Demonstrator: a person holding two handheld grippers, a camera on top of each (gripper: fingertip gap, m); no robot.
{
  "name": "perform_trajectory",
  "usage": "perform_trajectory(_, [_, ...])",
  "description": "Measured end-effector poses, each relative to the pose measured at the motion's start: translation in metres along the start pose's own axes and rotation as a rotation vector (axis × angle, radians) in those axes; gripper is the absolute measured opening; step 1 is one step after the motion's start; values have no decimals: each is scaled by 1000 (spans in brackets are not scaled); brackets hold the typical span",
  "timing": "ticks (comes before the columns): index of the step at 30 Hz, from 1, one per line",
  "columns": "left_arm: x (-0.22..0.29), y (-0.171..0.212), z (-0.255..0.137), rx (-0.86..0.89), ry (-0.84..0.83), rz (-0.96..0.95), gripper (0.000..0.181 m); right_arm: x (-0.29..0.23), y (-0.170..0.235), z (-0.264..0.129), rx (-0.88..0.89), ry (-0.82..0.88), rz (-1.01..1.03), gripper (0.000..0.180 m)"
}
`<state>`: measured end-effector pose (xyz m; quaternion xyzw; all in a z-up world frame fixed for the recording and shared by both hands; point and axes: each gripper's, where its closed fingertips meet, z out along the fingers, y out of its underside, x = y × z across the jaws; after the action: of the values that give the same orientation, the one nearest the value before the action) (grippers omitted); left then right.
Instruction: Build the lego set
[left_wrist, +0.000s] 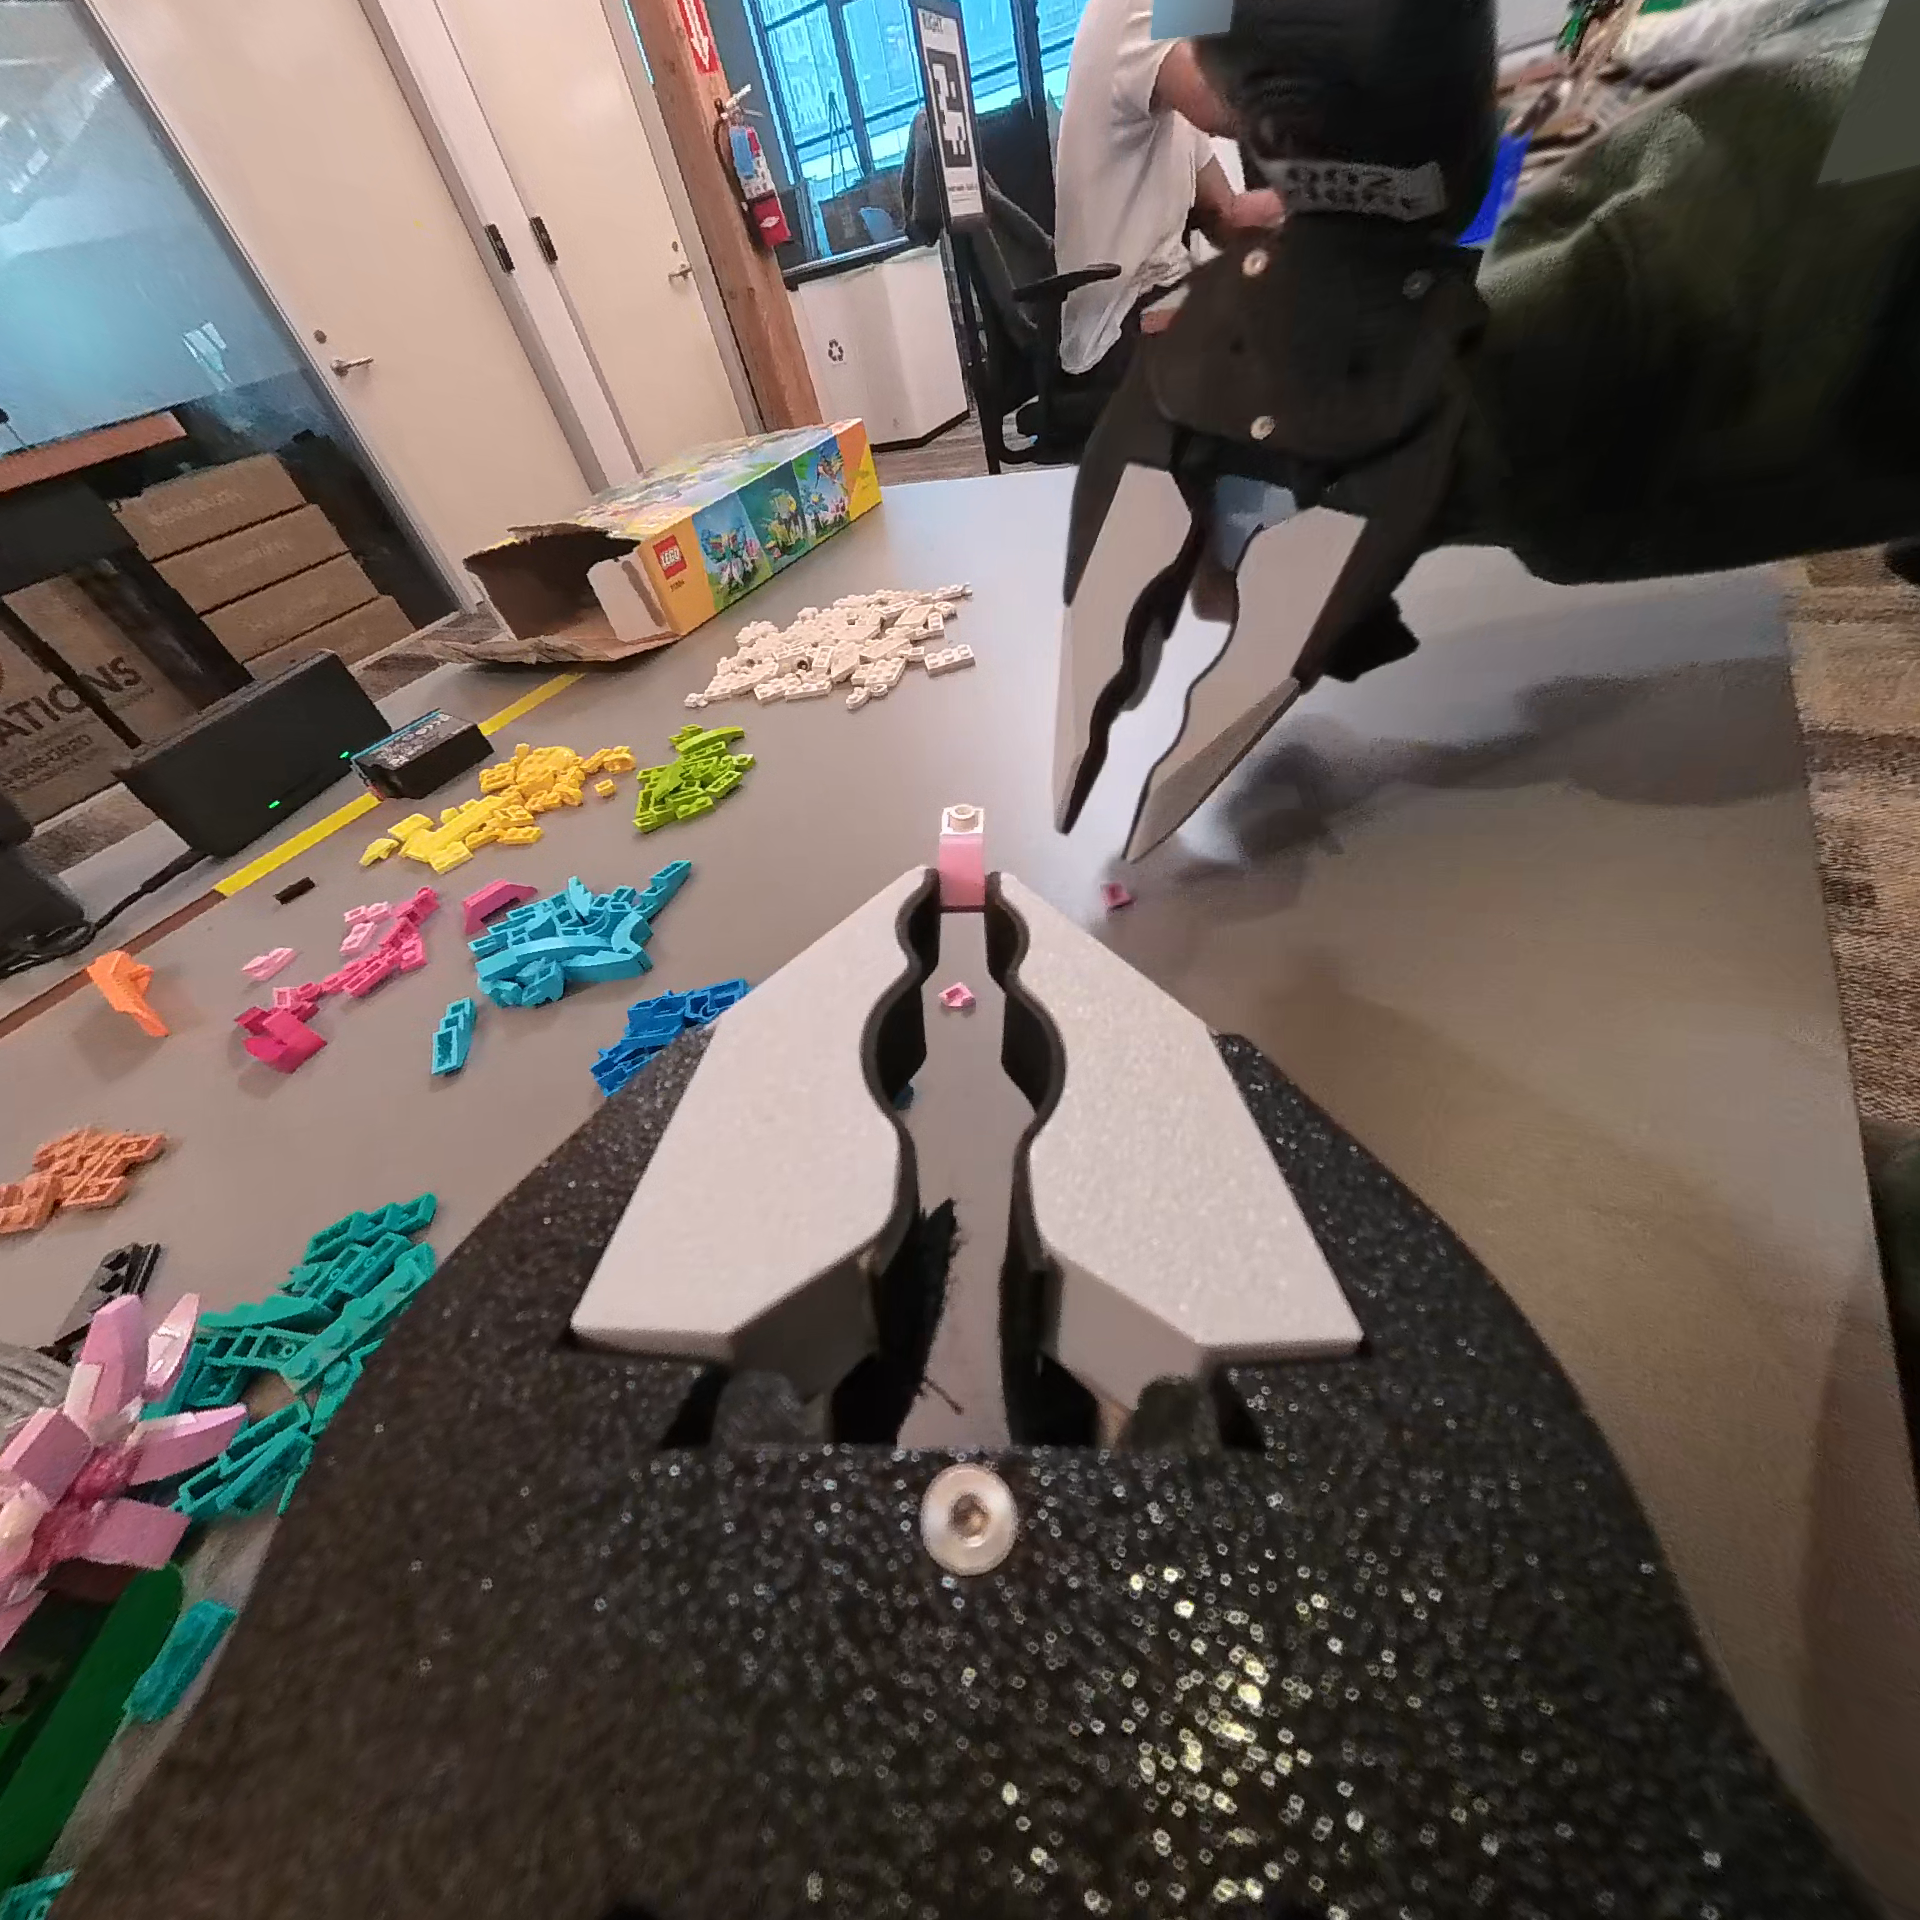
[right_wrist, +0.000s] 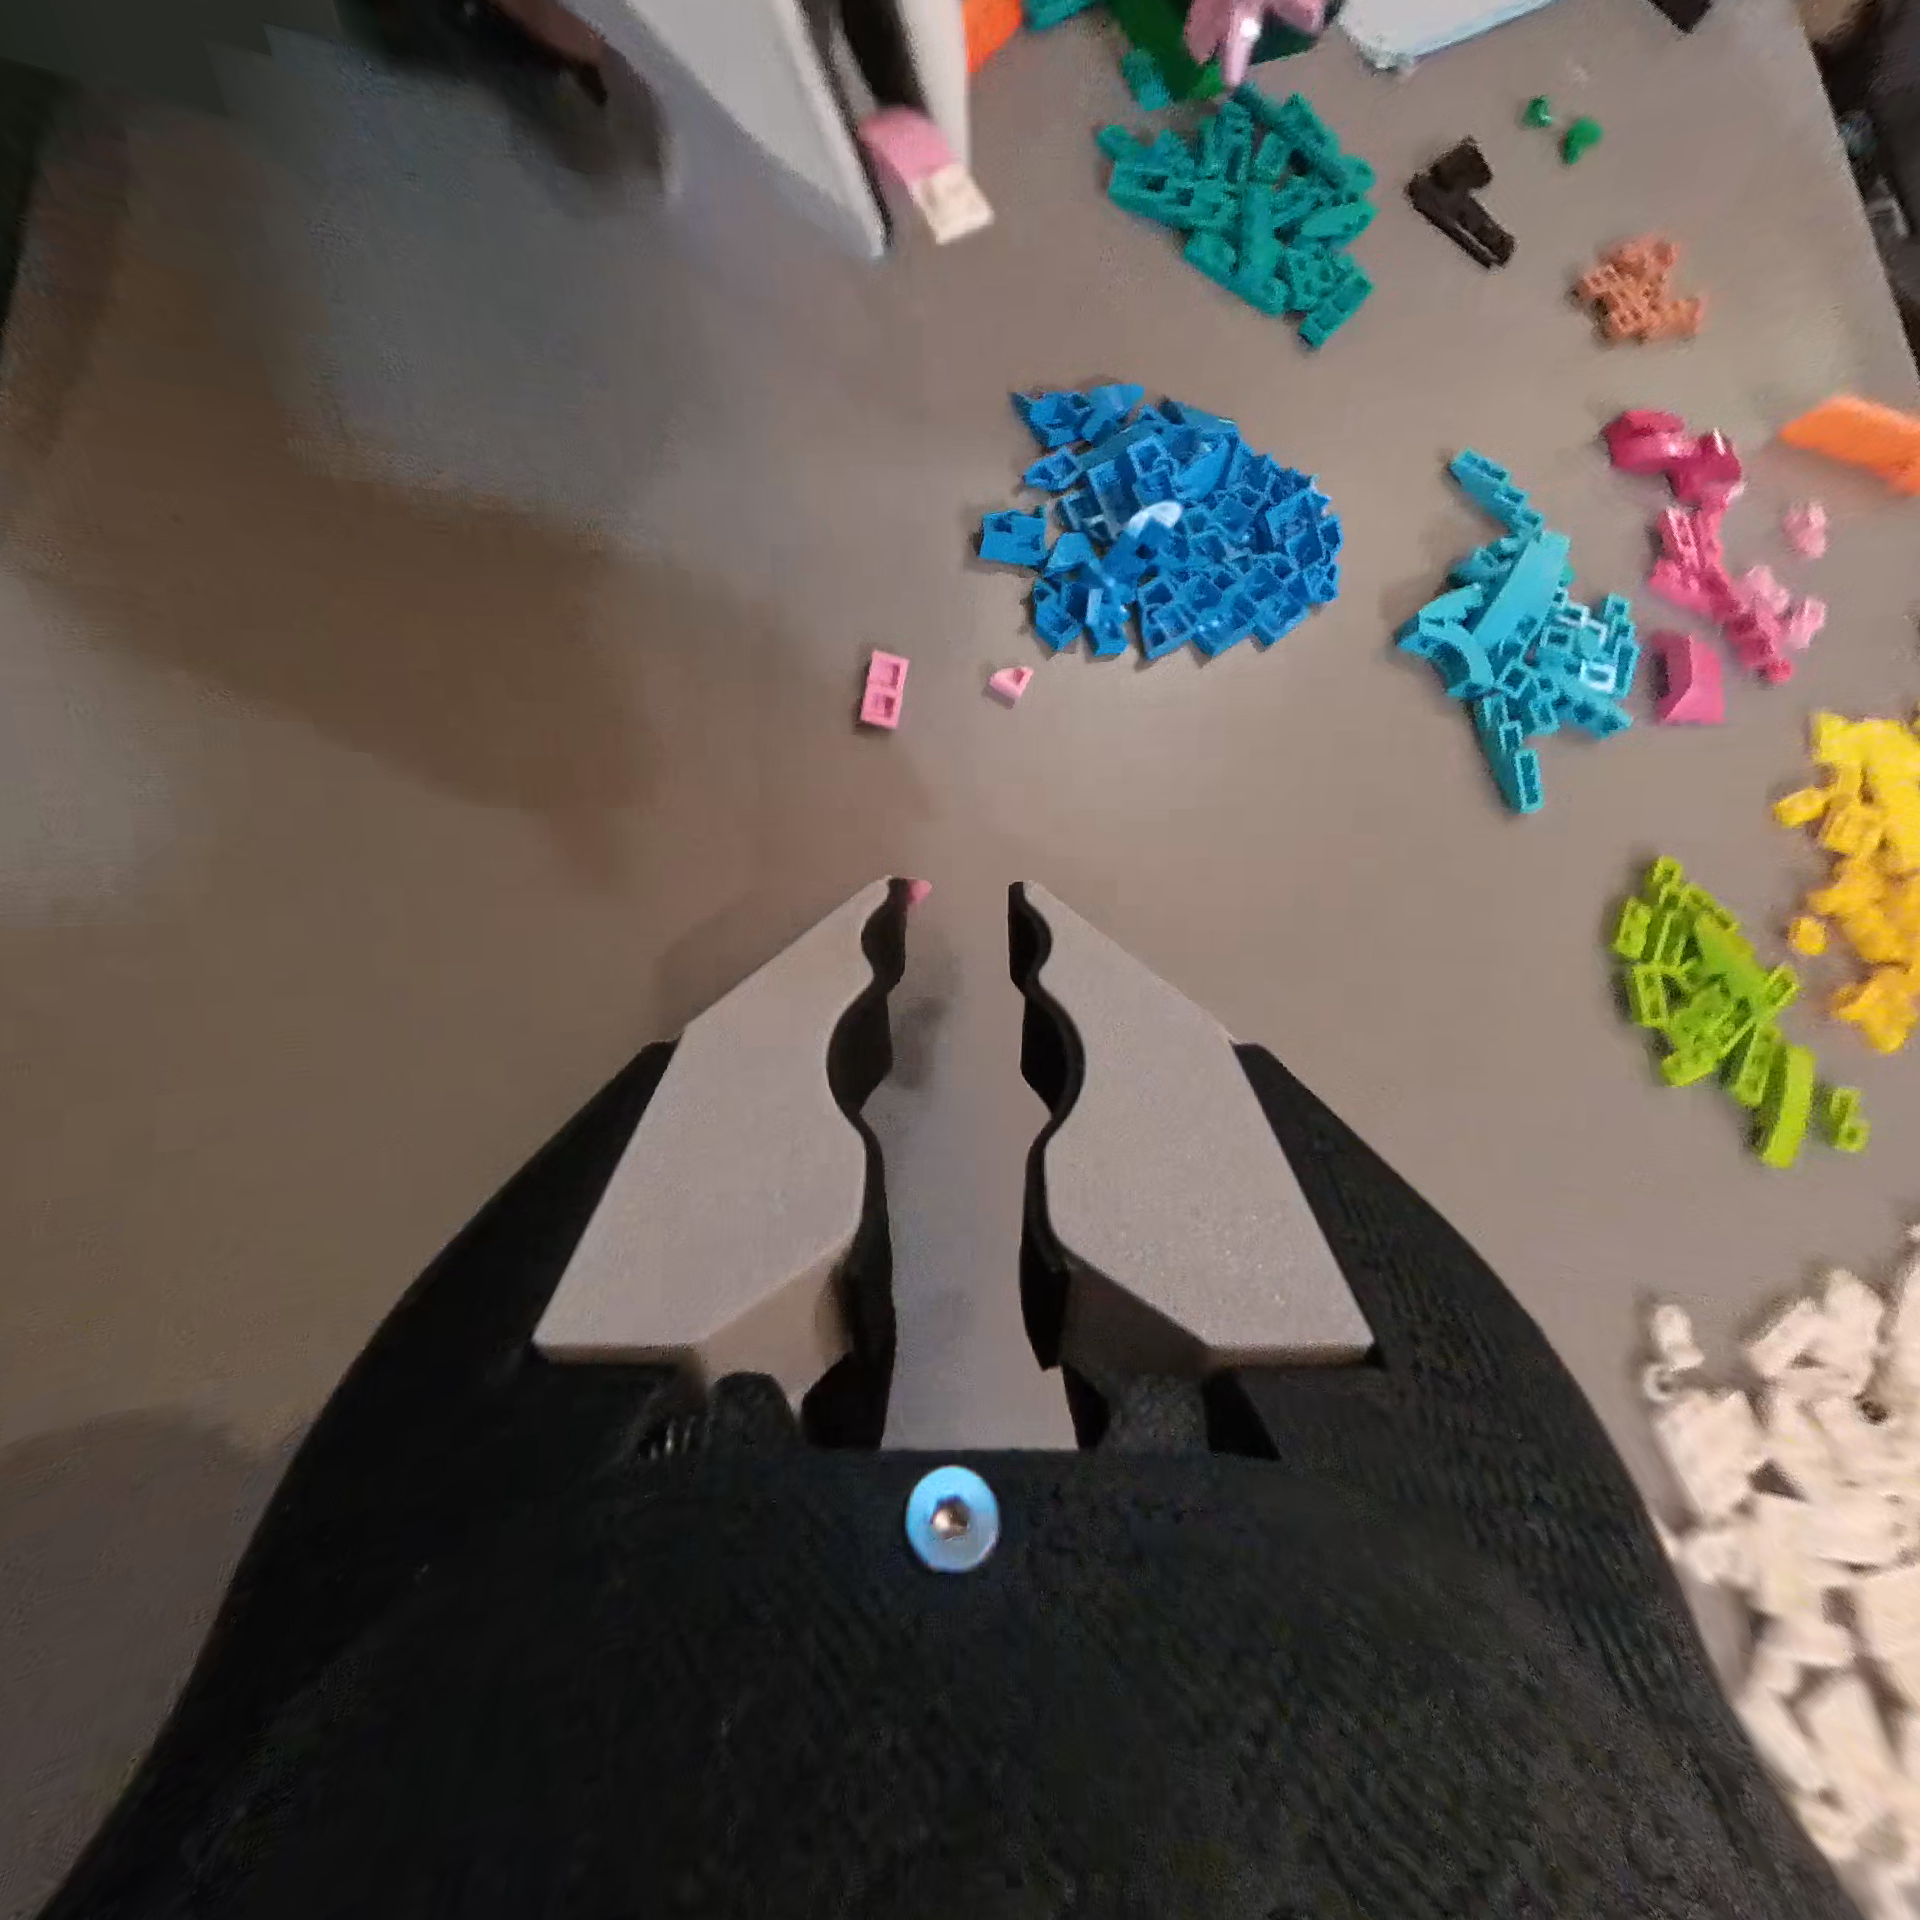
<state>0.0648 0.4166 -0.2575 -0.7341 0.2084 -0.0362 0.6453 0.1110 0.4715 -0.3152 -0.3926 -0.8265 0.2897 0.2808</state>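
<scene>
Build looks early: on the smooth grey table (left_wrist: 1455, 1143), most bricks lie loose in colour-sorted heaps (white (left_wrist: 847, 649), yellow (left_wrist: 499, 805), lime (left_wrist: 691, 774), blue (right_wrist: 1169, 530), teal (right_wrist: 1242, 208)) between the torn cardboard Lego box (left_wrist: 707, 540) and a finished glossy pink flower (left_wrist: 88, 1444) nearest the camera. Well short of the box, the left gripper (left_wrist: 963, 883), matte grey wavy-edged fingers on a speckled black body, is clamped on a small pink-and-white stack (left_wrist: 962, 857). Just beside that stack, the right gripper (right_wrist: 951, 888) stands parted, empty, over a tiny pink piece (left_wrist: 1115, 895).
</scene>
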Motion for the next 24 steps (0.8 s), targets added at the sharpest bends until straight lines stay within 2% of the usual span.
perform_trajectory(6, [1, 1, 0, -5, 2, 4, 6, -12, 11, 2, 3, -65, 204, 15])
perform_trajectory(9, [1, 1, 1, -7, 3, 8, 6, -8, 7, 2, 47, -36, 272, 11])
perform_trajectory(16, [2, 1, 1, -9, 3, 9, 6, -12, 8, 10, -18, 18, 189, 8])
perform_trajectory(19, [2, 1, 1, -10, 4, 9, 6, -11, 8, 11, -50, 35, 152, 1])
perform_trajectory(22, [2, 1, 1, -9, 4, 9, 6, -12, 6, 10, -59, -1, 191, 0])
perform_trajectory(24, [2, 1, 1, -8, 5, 8, 6, -13, 1, 8, -31, -66, 309, 0])
